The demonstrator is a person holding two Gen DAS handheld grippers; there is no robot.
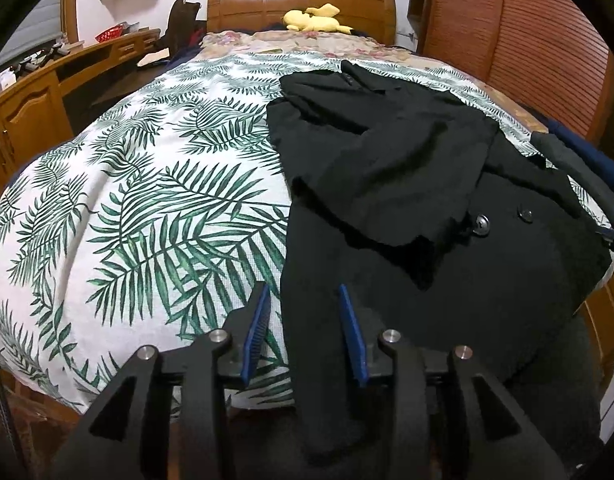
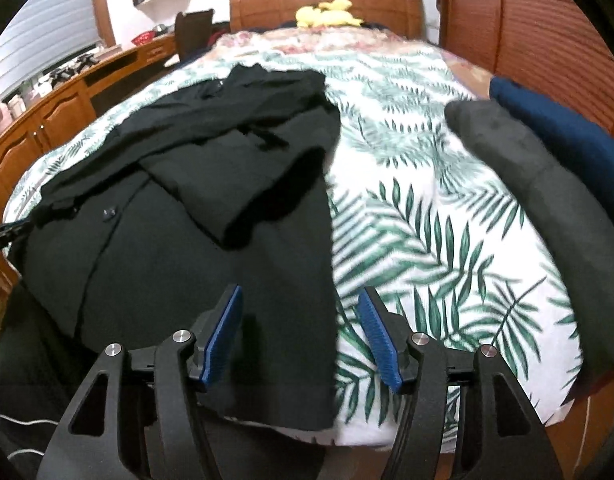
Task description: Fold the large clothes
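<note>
On the bed (image 1: 127, 200) the coat (image 1: 407, 200) lay flat near the foot, both sleeves already folded across its front. The left gripper (image 1: 303, 336) and right gripper (image 2: 299, 336) each hovered spread over a lower hem corner, pinching nothing. The lengthwise folds looked not yet made.

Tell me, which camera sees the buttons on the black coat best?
The left wrist view. There the black coat is sharp, and two round buttons stand out clearly near its middle. The right wrist view is blurry, so the coat shows only small dark button spots.
</note>
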